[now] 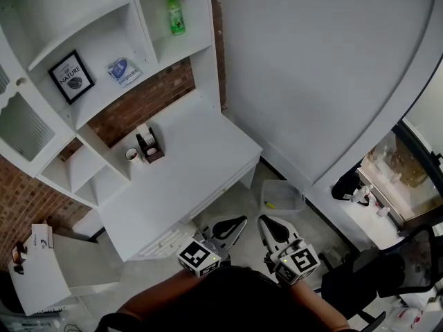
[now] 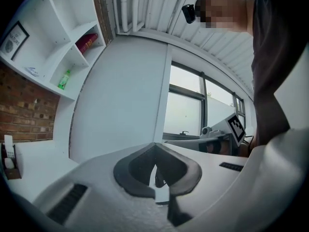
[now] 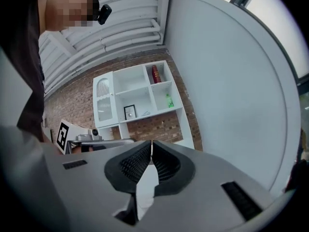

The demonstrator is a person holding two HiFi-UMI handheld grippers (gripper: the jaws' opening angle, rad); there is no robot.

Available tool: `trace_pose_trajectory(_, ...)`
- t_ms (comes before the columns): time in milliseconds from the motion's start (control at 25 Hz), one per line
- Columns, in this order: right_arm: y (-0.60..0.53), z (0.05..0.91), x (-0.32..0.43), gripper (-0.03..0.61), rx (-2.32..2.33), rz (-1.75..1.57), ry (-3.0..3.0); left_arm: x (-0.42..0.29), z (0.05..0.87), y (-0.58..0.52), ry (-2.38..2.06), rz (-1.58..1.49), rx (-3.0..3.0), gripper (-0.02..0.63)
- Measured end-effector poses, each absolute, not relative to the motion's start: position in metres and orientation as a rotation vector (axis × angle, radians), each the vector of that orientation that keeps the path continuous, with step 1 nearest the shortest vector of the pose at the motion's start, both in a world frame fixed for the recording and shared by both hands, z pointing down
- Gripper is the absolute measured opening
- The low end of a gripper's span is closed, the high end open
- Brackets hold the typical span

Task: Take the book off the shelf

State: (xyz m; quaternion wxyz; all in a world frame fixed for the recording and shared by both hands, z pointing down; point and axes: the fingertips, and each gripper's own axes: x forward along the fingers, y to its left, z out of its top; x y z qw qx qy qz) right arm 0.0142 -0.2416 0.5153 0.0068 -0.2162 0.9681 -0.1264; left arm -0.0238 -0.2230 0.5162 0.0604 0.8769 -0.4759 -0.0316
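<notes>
Left tool (image 2: 155,152) closed tip to tip, dark pads meeting, nothing between them. Right tool (image 3: 151,146) likewise pressed together at the tips and empty. Both side by side, near each other without touching, pointing level, out over the floor in front of the front edge of the white bench (image 1: 201,151) and clear of it. On the floor just off the bench's front right corner, a clear plastic bin (image 1: 297,194) with one small yellowish item inside, too small to name. On the bench by its back edge, a small brown holder (image 1: 154,151) with a white object standing in it. Just beside it, toward the left end, a small white cup (image 1: 131,155). Above the back edge, a white shelf unit (image 1: 143,26) against a brick wall. Red book (image 3: 155,74) on end in the top right compartment, well apart from both tools. Directly below it, a green bottle (image 1: 176,15) upright and alone in its compartment. In the wider compartment to the left, a black-framed picture (image 1: 71,77) propped up, with a blue-and-white packet (image 1: 123,71) beside it. At the far left, a cupboard with a glazed door (image 1: 21,126), contents not discernible.
</notes>
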Motion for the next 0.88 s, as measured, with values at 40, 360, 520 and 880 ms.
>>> trace_pose_trajectory(40, -0.25, 0.515, 0.009, 0.021, -0.674, -0.39, 3.037, -0.029, 0.513, -0.234, -1.442, -0.105, 2.662, 0.006)
trace_pose_trajectory(360, -0.312, 0.496, -0.081, 0.021, -0.61, -0.352, 3.056, -0.114, 0.487, -0.298, -1.481, -0.135, 2.71, 0.006)
trace_pose_trajectory(520, -0.335, 0.485, -0.141, 0.021, -0.52, -0.313, 3.071, -0.167, 0.477, -0.317, -1.53, -0.112, 2.709, 0.006)
trace_pose_trajectory(880, -0.346, 0.478, -0.264, 0.021, -0.2, -0.294, 3.151, -0.274, 0.464, -0.324, -1.759, -0.106, 2.642, 0.006)
